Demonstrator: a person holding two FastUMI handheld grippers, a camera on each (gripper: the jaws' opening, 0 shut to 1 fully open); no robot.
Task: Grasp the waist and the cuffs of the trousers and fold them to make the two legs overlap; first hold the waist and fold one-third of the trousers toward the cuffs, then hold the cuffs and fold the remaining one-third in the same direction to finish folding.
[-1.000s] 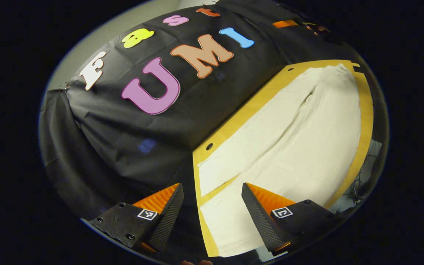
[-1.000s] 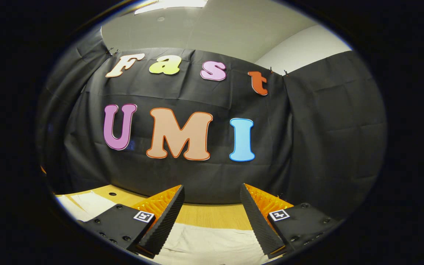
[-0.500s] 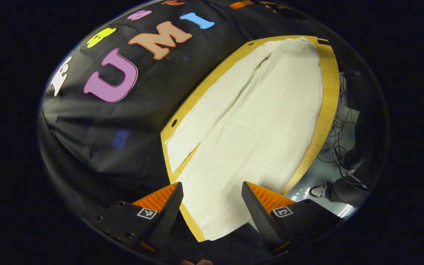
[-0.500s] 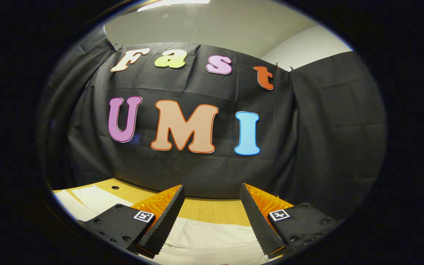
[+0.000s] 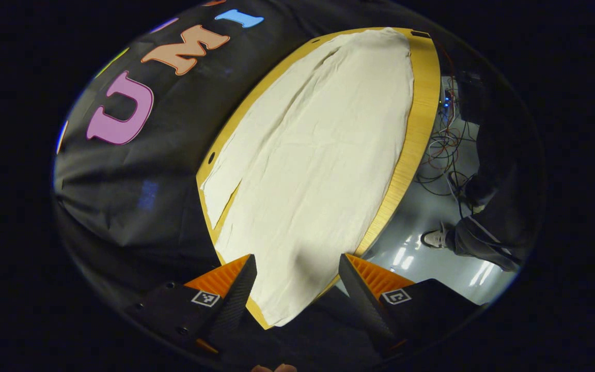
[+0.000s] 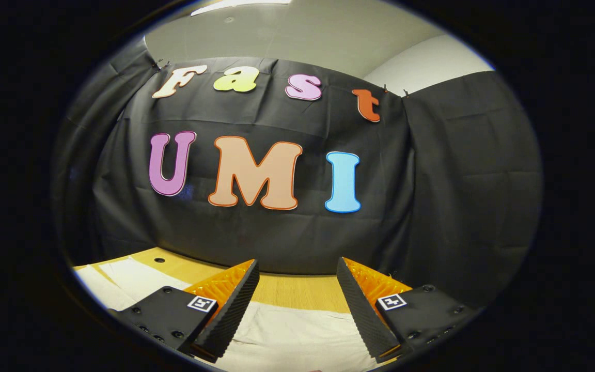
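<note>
In the left gripper view, the black booth wall takes up the area from nine to eleven o'clock. To its right a wooden table runs diagonally from six o'clock up toward twelve. Cream trousers lie flat along almost the whole tabletop. Their two legs are spread side by side. A narrow wedge of bare wood shows between the cuffs near eight o'clock, and the waist end lies far off near twelve o'clock. The nearest cuff lies at the table edge near six o'clock, between the fingers in the view. The left gripper hangs above that cuff with its fingers wide apart, holding nothing and touching no cloth. At three o'clock, beyond the table edge, lie a glossy grey floor and a tangle of cables. A person's dark trouser leg and a light shoe stand at four o'clock.

In the right gripper view, the booth wall fills the upper and middle area. The wooden table forms a band from eight to five o'clock. The cream trousers lie on it, one part at eight o'clock and another at six o'clock, just under the fingers. The right gripper points level toward the wall. Its fingers are spread wide with nothing between them, hovering above the cloth.
</note>
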